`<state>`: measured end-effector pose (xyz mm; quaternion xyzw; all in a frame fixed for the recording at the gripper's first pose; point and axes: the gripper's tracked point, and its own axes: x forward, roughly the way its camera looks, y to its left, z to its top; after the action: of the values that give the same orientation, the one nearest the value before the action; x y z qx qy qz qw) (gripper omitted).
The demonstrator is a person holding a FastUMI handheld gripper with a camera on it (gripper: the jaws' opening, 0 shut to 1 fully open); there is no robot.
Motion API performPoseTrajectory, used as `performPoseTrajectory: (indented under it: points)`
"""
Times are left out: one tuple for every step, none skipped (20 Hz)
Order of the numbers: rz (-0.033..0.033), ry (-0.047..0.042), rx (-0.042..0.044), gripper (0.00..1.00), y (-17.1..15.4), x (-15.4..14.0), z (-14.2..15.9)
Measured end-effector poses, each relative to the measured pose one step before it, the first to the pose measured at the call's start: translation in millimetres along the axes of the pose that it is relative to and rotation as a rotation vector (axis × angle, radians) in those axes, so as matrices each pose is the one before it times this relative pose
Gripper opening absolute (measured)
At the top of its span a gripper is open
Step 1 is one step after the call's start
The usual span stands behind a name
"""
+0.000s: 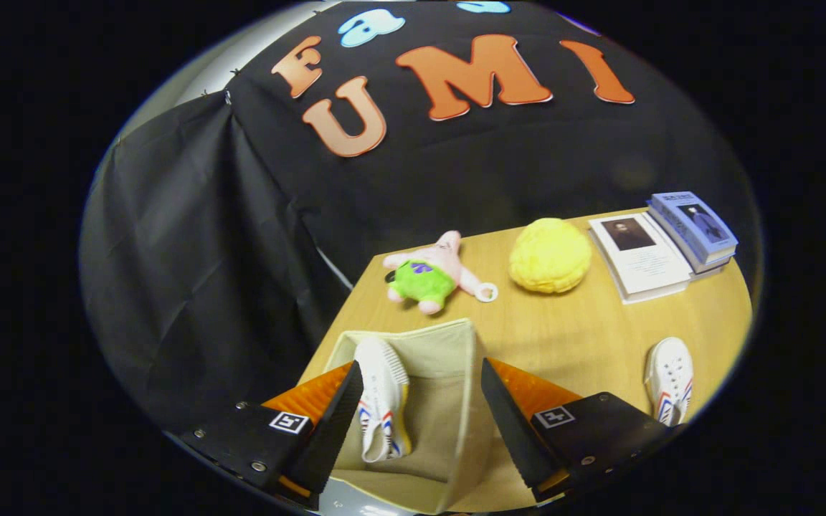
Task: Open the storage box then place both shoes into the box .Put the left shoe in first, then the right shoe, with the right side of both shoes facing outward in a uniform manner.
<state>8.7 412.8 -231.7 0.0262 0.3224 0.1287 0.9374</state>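
My claw [421,390] gapes wide, gripping nothing, above the open storage box [449,344]; left shoe [382,398] hugs its left wall, right shoe [670,378] near table edge [334,326].

Nothing legible can be read off the objects here. The white paperback book [644,261] and the blue paperback book [696,226] stacked beside it on the wooden surface [563,330] carry cover print too small and blurred to make out. Each finger of the claw [421,405], held spread apart, bears a square black-and-white coded marker, not readable text.
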Motion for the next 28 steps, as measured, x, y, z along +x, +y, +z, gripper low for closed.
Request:
performPoseTrajectory:
  points:
    - [-0.03984,-0.00996,-0.00105,0.98,-21.7,-1.82,1.12]
    - [-0.04079,-0.00135,-0.00243,0.98,-22.93,-2.36,-0.07]
    - [-0.0403,0.00274,-0.00036,0.98,-26.12,-1.3,-4.32]
    - [-0.03605,-0.00109,-0.00156,0.98,-22.19,-2.94,-1.24]
    - [-0.04014,-0.00567,-0.00305,0.98,-21.59,-3.83,-0.85]
    - [-0.03768,-0.00404,-0.00803,0.98,-22.31,-3.53,-0.41]
    - [-0.03465,-0.00141,-0.00657,0.98,-20.07,-0.44,-4.86]
    - [-0.02925,0.00042,-0.0024,0.98,-19.79,-1.92,-4.78]
    - [-0.0278,0.00394,-0.00041,0.98,-14.62,-1.74,-3.22]
    - [-0.029,0.00579,-0.00271,0.98,-18.68,-1.05,-6.69]
    - [-0.02826,0.01021,-0.0087,0.98,-20.82,-0.28,-10.7]
    - [-0.02498,0.00801,-0.01004,0.99,-16.87,-0.7,-8.05]
    - [-0.02099,0.00858,-0.00806,0.98,-13.84,-0.59,-8.31]
    - [-0.013,0.0,-0.00202,0.99,-11.25,-2.17,-6.77]
    - [-0.01779,-0.00016,-0.00019,0.99,-12.99,0.69,-7.32]
    - [-0.01416,0.00371,-0.0007,0.99,-10.44,-0.11,-7.74]
    - [-0.01387,0.00928,0.00272,0.99,-8.21,-0.18,-7.22]
    - [-0.00856,0.0089,0.01039,0.99,-8.14,0.81,-6.81]
    - [-0.00914,0.01457,0.01852,0.99,-6.56,1.25,-7.03]
    - [-0.00532,0.01448,0.01812,0.99,-6.13,1.96,-7.18]
    - [-0.00191,0.01534,0.01027,0.99,-3.04,1.77,-5.26]
    - [-0.00347,0.01805,0.00379,0.99,-5.45,2.74,-7.14]
    - [0.00185,0.02154,0.00055,0.99,-2.05,1.89,-8.05]
    - [-0.00056,0.0187,0.0002,0.98,-2.08,3.7,-6.73]
    - [0.00072,0.0141,0.00112,0.97,-2.84,4.25,-5.36]
    - [0.00125,0.01212,0.00028,0.93,-1.79,3.12,-3.47]
    - [-0.00026,0.0112,0.00152,0.91,-0.77,6.12,-3.24]
    - [-0.00478,0.01031,0.00458,0.86,-1.17,5.38,-2.75]
